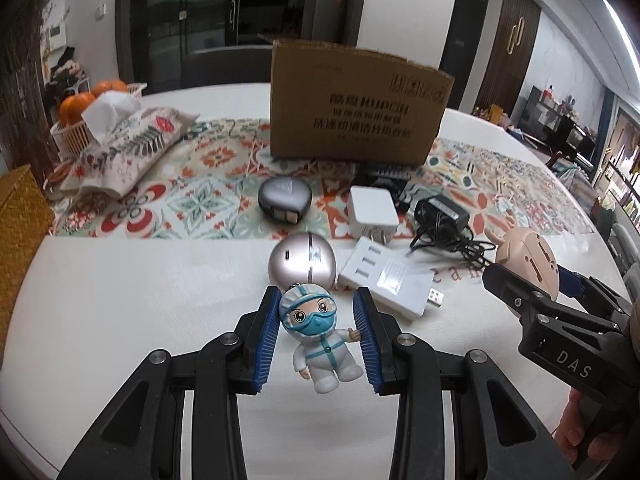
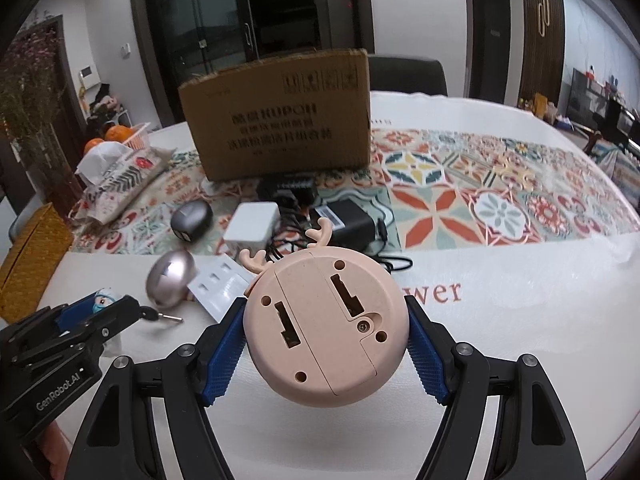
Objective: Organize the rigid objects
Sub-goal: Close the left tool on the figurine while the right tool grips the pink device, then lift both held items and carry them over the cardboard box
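Two grippers work above the white table [image 1: 120, 300]. At the far side stands a cardboard box [image 1: 352, 108]. The right gripper [image 2: 326, 344] holds a pink round deer gadget [image 2: 326, 328] with its fingers closed on both sides, above the table. The left gripper [image 1: 318, 334] has fingers wide around a small masked figurine [image 1: 318, 332]; one pad touches its hand.

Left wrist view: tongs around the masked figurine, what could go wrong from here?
1. The small white-suited masked figurine sits between open pads; only its right-side hand touches one, so closing may twist it.
2. Its chain leads towards the silver egg-shaped gadget, which might drag.
3. The right tongs pinch the round pink antlered toy by curved sides; it could slip.
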Demonstrator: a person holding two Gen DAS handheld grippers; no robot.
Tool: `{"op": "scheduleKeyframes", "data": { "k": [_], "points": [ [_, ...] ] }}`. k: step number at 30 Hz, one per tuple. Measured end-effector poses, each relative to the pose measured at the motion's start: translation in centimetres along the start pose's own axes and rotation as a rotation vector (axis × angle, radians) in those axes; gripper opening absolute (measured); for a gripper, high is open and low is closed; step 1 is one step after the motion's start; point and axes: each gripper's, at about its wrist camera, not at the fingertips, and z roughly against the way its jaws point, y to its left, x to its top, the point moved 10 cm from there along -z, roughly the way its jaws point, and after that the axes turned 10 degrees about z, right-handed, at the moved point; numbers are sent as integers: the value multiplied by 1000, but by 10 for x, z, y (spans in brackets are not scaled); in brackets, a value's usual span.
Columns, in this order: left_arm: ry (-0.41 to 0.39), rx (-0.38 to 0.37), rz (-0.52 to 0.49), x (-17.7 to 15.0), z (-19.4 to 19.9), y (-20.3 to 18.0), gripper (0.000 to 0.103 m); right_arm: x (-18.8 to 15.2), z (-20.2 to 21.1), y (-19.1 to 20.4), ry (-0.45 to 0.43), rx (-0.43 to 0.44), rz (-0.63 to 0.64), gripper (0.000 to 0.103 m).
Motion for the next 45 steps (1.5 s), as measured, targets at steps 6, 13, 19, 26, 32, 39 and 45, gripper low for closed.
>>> {"op": "scheduleKeyframes", "data": {
  "k": [6, 13, 19, 26, 32, 39, 45],
  "points": [
    [-53, -20, -27, 17, 9, -3, 37, 15, 13, 8, -52, 3, 27, 75],
    [-123, -72, -67, 43, 17, -15, 34, 37, 21, 9, -107, 10, 30, 75],
    [-106, -109, -64, 54, 9, -17, 22, 57, 23, 11, -147, 7, 33, 75],
    [-122, -122, -57, 60, 13, -19, 22, 63, 24, 15, -160, 16, 38, 75],
    [-142, -127, -72, 75, 17, -25, 21, 72, 23, 15, -169, 42, 20, 75],
    [-180, -140, -95, 103, 24, -34, 21, 98, 31, 12, -221, 41, 23, 75],
    [-213, -152, -103, 132, 28, -41, 21, 129, 37, 10, -268, 57, 31, 75]
  ]
}}
